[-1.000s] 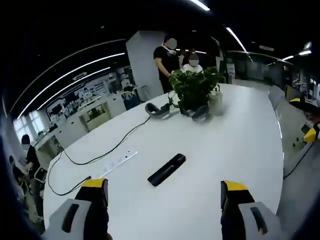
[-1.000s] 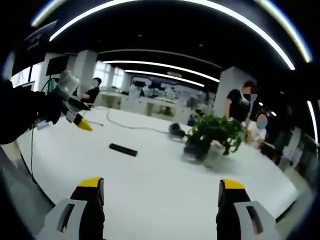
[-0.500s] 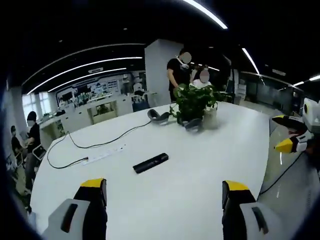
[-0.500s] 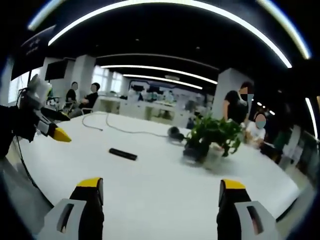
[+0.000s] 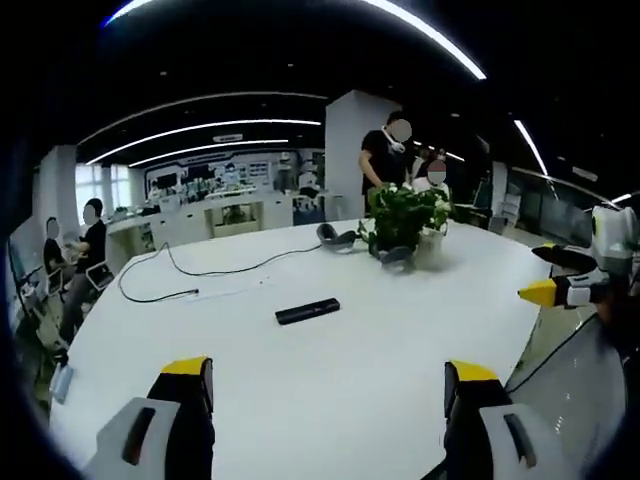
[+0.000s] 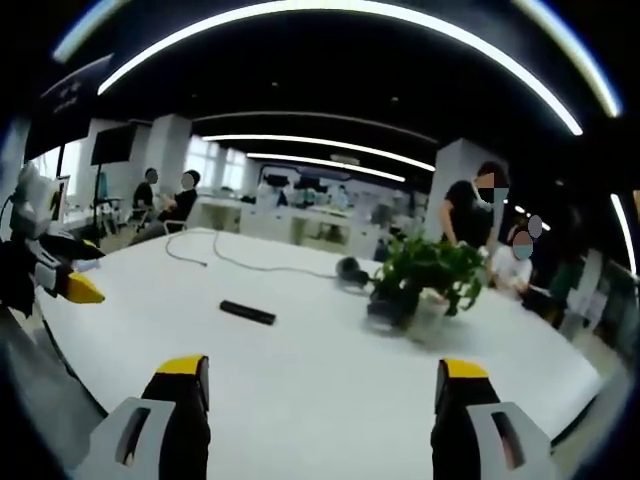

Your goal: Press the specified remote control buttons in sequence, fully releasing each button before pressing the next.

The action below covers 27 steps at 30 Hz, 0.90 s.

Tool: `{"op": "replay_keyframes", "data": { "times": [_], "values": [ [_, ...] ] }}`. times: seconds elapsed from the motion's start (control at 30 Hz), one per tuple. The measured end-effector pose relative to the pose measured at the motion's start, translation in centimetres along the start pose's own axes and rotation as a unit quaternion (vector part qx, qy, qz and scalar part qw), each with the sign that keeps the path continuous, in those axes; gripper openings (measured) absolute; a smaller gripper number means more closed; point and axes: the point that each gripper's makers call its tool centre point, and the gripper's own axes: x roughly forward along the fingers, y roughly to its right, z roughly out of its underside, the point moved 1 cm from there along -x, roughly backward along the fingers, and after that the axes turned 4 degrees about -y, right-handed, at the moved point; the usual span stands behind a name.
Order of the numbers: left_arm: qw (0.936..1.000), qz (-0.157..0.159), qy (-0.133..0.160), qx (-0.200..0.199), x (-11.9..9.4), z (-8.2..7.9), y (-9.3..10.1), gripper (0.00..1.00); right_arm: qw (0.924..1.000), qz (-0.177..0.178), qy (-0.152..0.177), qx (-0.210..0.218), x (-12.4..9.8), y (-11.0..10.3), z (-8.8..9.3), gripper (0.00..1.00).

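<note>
Two open tools (image 5: 327, 385) (image 6: 322, 385) facing remote (image 5: 308, 311)

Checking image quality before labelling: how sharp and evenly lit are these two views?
Left gripper view: flat black remote control is fairly sharp on the evenly lit white table; right gripper view: softer, leafy green potted plant blurred; fisheye bends ceiling lights in both.

1. Remote control (image 5: 307, 311) — black, on a white table (image 5: 400, 340).
2. Left gripper (image 5: 325, 385) — yellow-tipped black jaws, grey bodies.
3. Potted plant (image 6: 425, 275) — green leaves, pale pot.
4. Cable (image 5: 190, 272): black.
</note>
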Motion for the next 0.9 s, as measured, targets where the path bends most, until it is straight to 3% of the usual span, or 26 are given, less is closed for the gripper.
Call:
{"op": "replay_keyframes", "data": {
  "times": [0.3, 0.53, 0.67, 0.9],
  "values": [
    [0.9985, -0.051, 0.021, 0.008, -1.9, 0.6, 0.0, 1.00, 1.0000, 0.008, 0.004, 0.001, -0.1, 0.3, -0.1, 0.93],
    [0.9987, -0.050, 0.010, -0.009, -1.7, 2.3, 0.1, 1.00, 0.9999, 0.014, -0.004, -0.006, 0.1, 0.3, 0.2, 0.92],
    [0.9980, -0.058, 0.023, -0.005, -2.0, 1.7, -0.5, 0.99, 0.9998, 0.018, -0.002, -0.007, 0.0, 0.4, 0.2, 0.92],
    [0.9986, -0.051, 0.008, 0.008, -1.6, 2.3, 0.0, 1.00, 0.9998, 0.021, 0.003, -0.005, -0.1, 0.5, 0.0, 0.92]
  ]
}}
